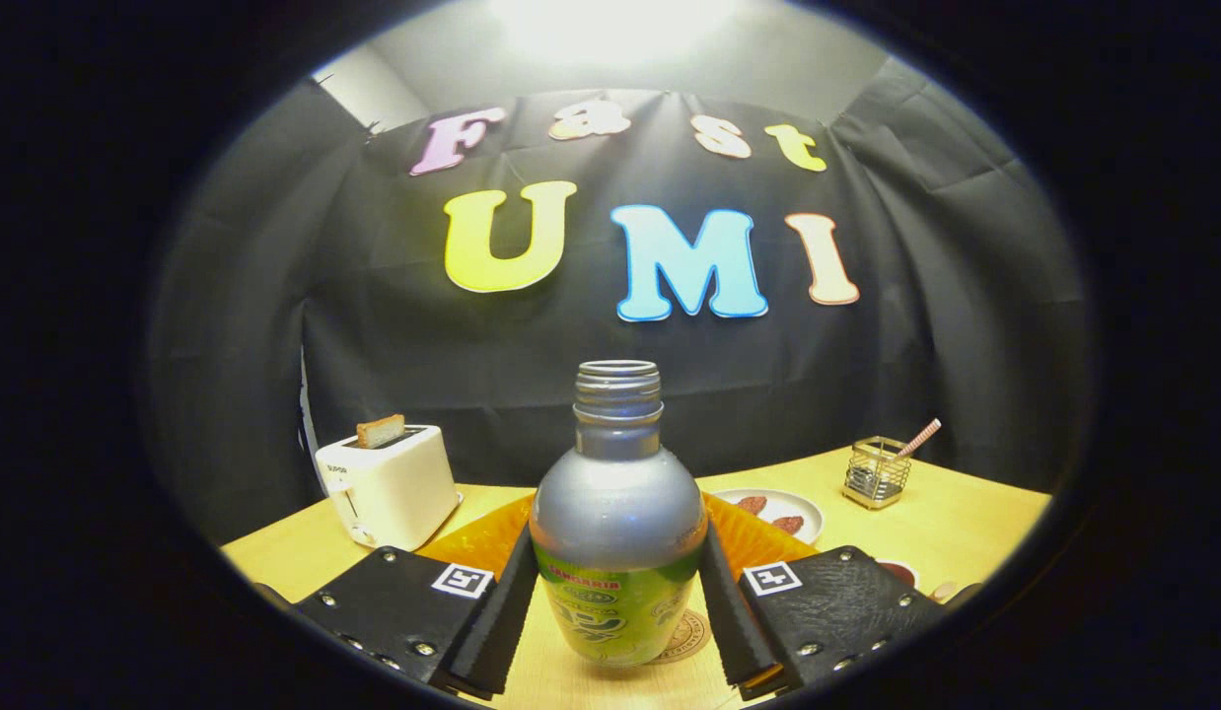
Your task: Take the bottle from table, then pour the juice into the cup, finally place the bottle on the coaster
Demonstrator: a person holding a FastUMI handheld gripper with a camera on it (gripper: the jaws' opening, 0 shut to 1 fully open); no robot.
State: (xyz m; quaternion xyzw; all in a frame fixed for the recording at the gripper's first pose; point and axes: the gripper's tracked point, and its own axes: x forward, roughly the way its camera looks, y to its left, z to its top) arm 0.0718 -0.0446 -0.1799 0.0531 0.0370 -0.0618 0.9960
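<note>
Bottle [616, 523] stands upright and uncapped between the fingers of the gripper [616, 616], both pads pressed against its sides. Its base rests on the table [966, 523], partly over a round coaster [687, 636]. Beyond it: an orange mat [482, 540], a toaster [386, 485] holding bread, a plate [783, 511] and a wire basket [877, 473].

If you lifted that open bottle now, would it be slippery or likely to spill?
Probably a bit slippery: the bottle looks smooth and rounded where the gripper jaws flank it. With no cap on, tilting would likely spill. It stands upright, its base partly on the coaster, so it may wobble.
</note>
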